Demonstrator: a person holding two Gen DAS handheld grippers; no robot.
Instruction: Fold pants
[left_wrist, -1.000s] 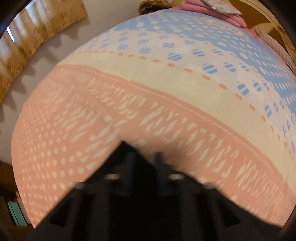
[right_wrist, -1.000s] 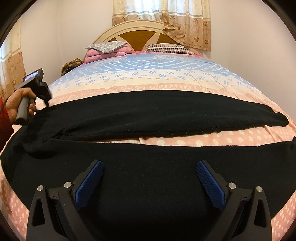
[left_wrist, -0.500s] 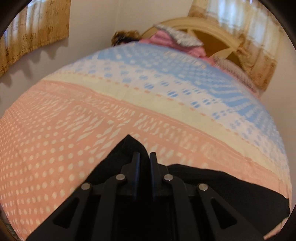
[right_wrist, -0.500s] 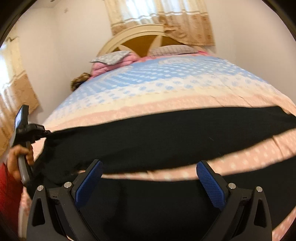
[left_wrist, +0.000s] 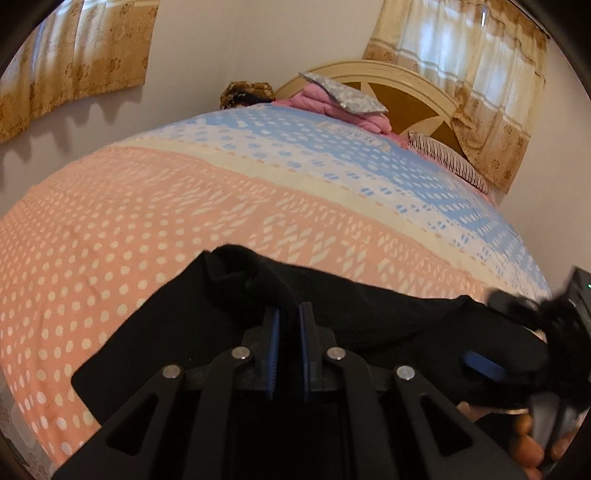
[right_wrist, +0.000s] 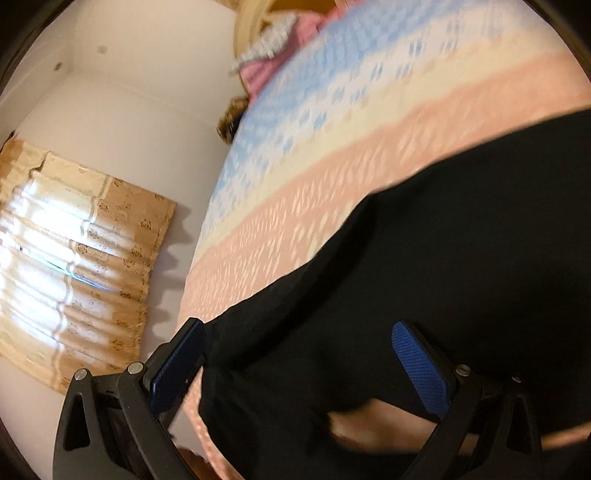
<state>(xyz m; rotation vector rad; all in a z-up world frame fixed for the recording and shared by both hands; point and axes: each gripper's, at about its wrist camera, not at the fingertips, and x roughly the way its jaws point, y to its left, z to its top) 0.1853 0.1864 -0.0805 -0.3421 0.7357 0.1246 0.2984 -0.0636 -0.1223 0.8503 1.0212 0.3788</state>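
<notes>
Black pants (left_wrist: 369, 317) lie across the pink band of the bed cover (left_wrist: 147, 221). My left gripper (left_wrist: 288, 310) is shut on a bunched fold of the pants, and the cloth drapes away from its tips. In the right wrist view my right gripper (right_wrist: 295, 328) is open, its blue pads (right_wrist: 421, 362) wide apart just above the pants (right_wrist: 443, 240) near the bed's left side, with cloth lying under the gap. That view is tilted and blurred. A hand (left_wrist: 528, 443) holding the right gripper shows at the right edge of the left wrist view.
The patterned cover fills the bed. Pillows (left_wrist: 343, 98) and a headboard (left_wrist: 406, 92) stand at the far end. A curtained window (right_wrist: 74, 277) is on the wall beyond the bed's left edge, another curtain (left_wrist: 461, 74) behind the headboard.
The left gripper has dragged its pinched fold of pants along the bed, turning toward the headboard. The right gripper, still open, has swung left and rolled, now over the pants near the bed's side.
</notes>
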